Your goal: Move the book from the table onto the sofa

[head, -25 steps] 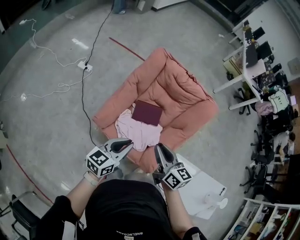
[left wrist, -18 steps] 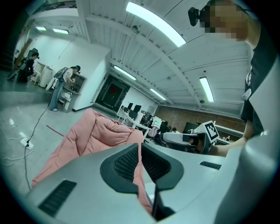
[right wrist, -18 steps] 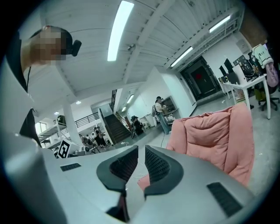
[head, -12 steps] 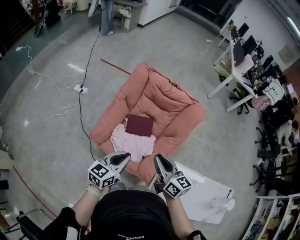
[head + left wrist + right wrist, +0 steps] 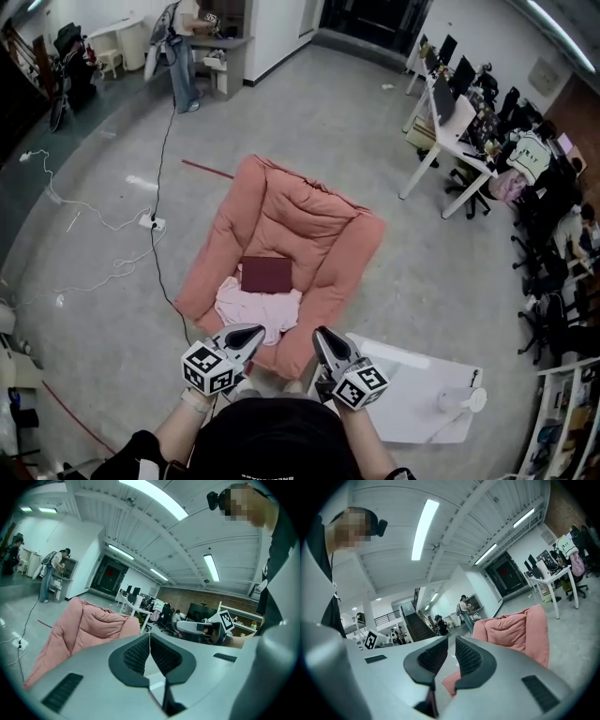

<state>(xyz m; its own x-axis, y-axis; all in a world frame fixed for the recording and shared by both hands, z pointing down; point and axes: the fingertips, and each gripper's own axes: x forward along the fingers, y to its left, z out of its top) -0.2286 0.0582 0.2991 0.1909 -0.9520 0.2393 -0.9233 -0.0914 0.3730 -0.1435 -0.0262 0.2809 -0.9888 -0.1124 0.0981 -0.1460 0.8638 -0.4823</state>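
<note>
- Left gripper view: the left gripper (image 5: 149, 641) has just closed its jaws. The pads now meet with nothing between them.
- Right gripper view: the right gripper (image 5: 450, 644) has its jaws drawn together and is likewise empty.
- Head view: both grippers are held side by side, close to the person's body, at the near edge of the sofa (image 5: 281, 192), with the white table (image 5: 412, 380) just beside the right one.
- The sofa's seat holds the book (image 5: 266, 274), lying flat, with its near edge on a pale pink cloth (image 5: 251, 311).
- Only the head view shows the book and the cloth. The gripper views show just the sofa's raised cushions.
- The right gripper view alone shows a staircase (image 5: 417, 626).
</note>
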